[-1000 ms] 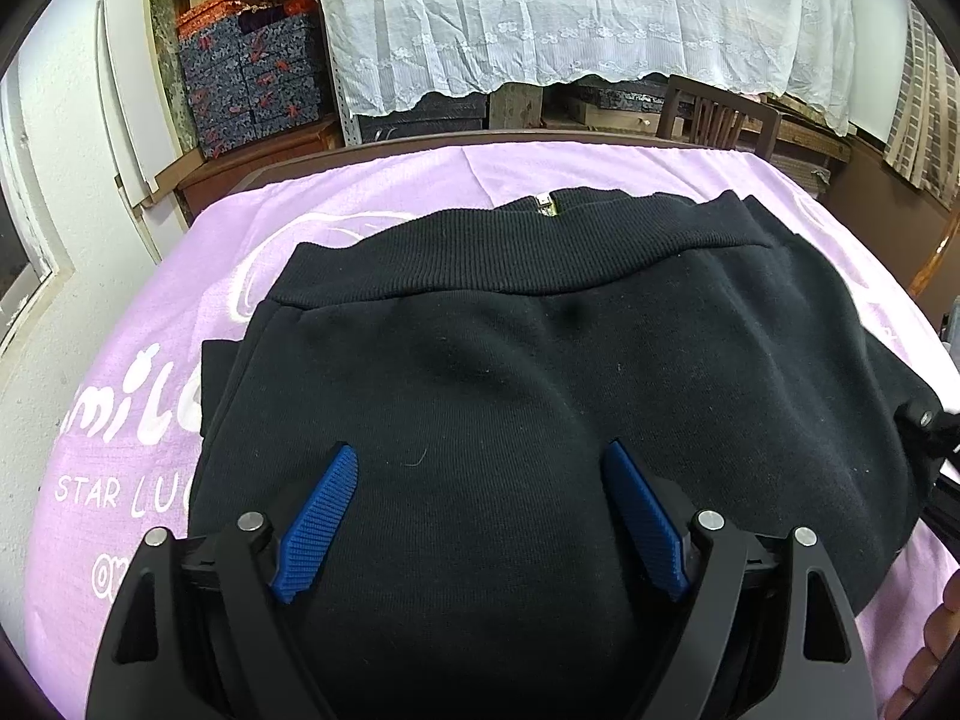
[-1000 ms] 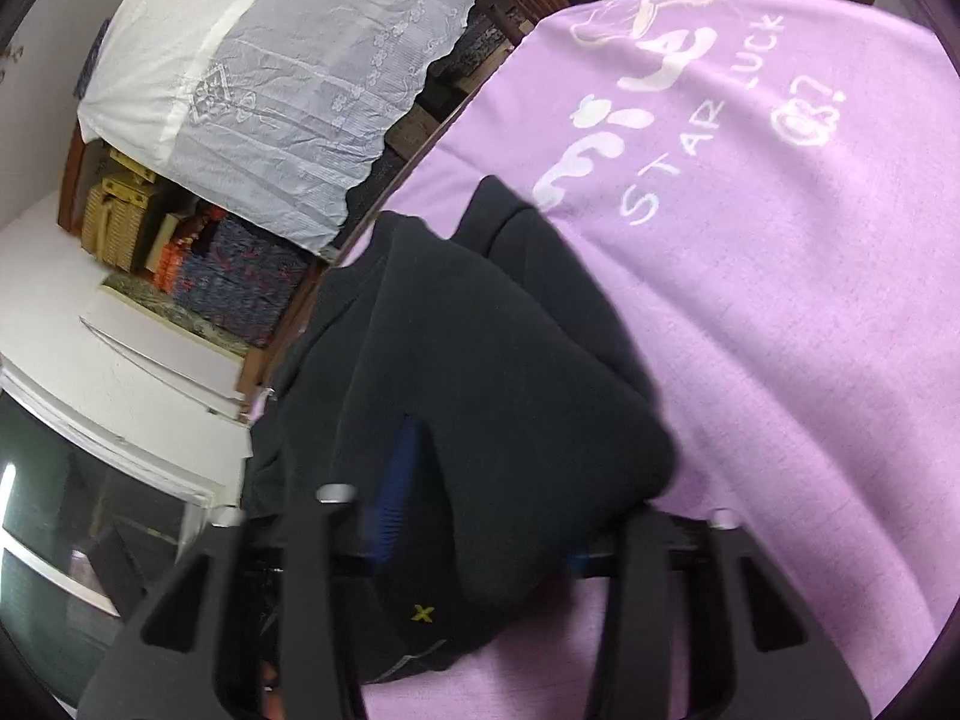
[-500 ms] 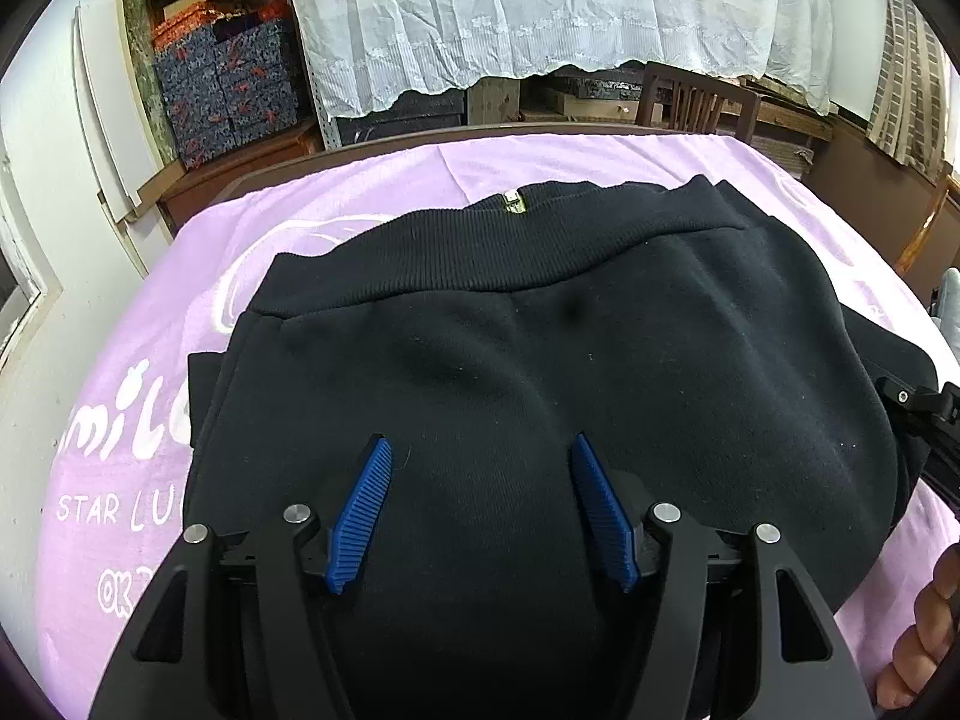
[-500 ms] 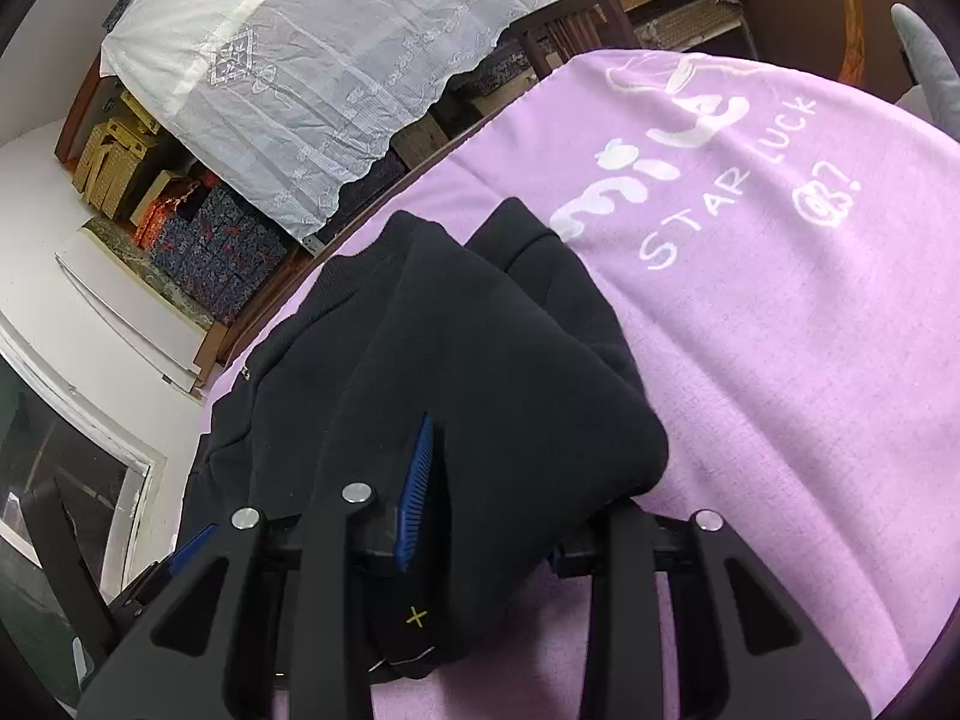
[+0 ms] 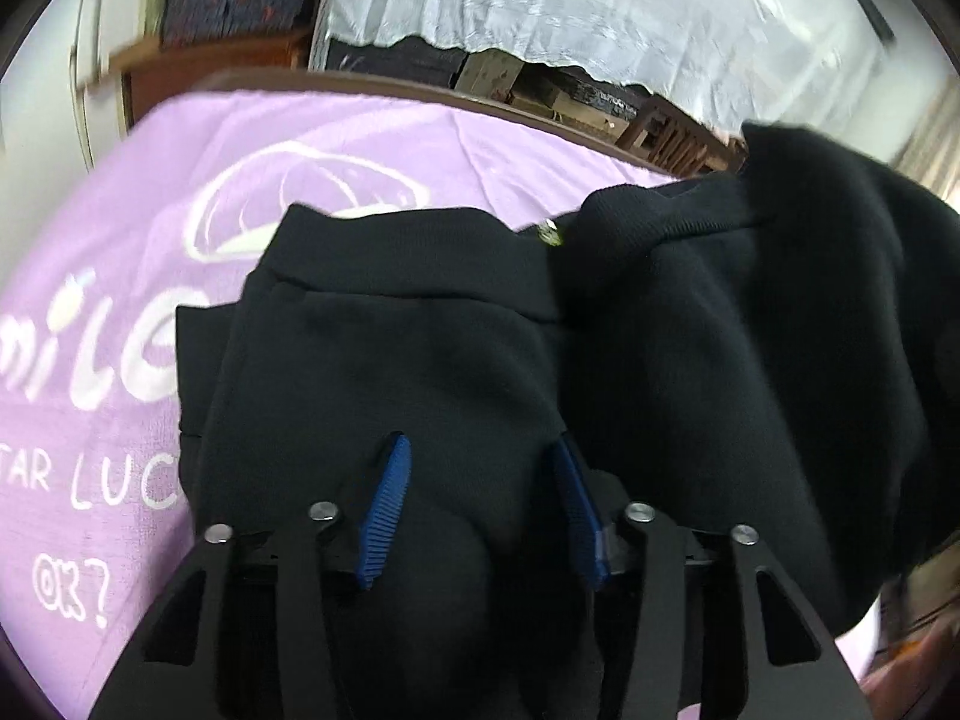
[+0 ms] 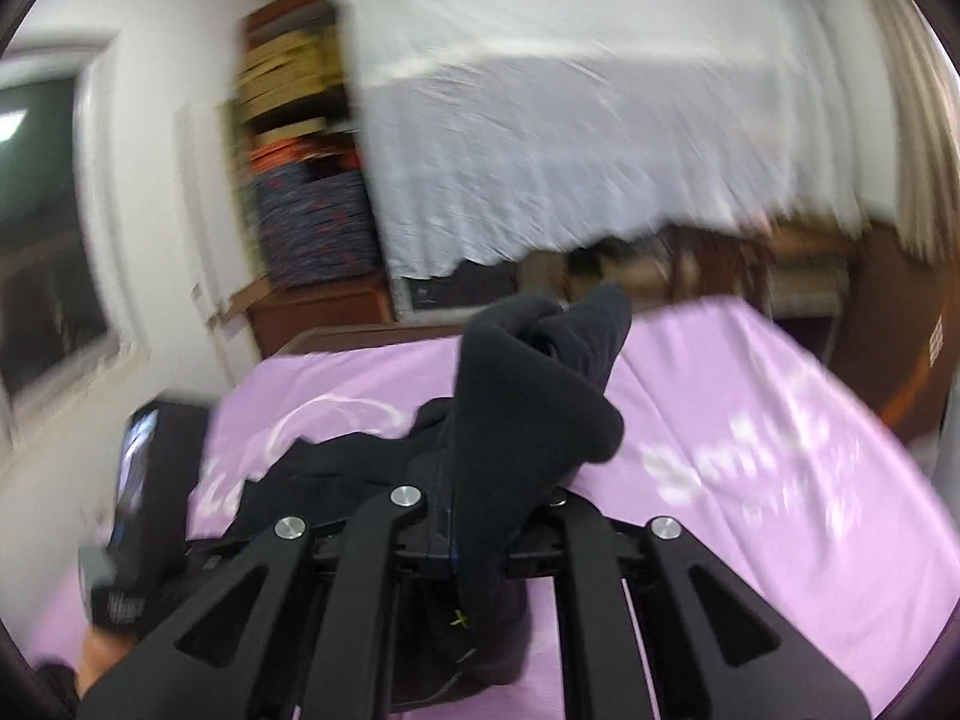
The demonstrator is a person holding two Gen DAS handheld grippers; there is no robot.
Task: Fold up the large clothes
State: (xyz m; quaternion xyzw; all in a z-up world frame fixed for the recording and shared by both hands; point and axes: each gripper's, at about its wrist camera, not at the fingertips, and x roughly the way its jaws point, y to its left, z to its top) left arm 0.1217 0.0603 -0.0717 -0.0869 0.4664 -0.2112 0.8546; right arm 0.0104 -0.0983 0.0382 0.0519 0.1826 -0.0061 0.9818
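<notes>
A black zip-up sweatshirt [image 5: 690, 348] lies on a purple cloth-covered table [image 5: 180, 192]. My left gripper [image 5: 480, 468] is shut on a thick fold of the sweatshirt's near left part, blue pads [image 5: 387, 498] pressing the fabric. My right gripper [image 6: 498, 516] is shut on the sweatshirt's right side [image 6: 528, 414] and holds it lifted above the table, the fabric standing up in a peak. In the left wrist view that lifted side rises at the right [image 5: 840, 228]. The zipper pull [image 5: 547, 233] shows at the ribbed hem.
The purple cloth [image 6: 750, 450] carries white lettering. Behind the table stand a white lace-covered shelf [image 5: 570, 6], stacked patterned boxes [image 6: 318, 228] and a wooden chair [image 5: 672, 132]. A window [image 6: 42, 228] is on the left wall.
My left gripper has closed from open onto the sweatshirt fold. My right gripper has lifted the sweatshirt's right side up off the table and swung it toward the left.
</notes>
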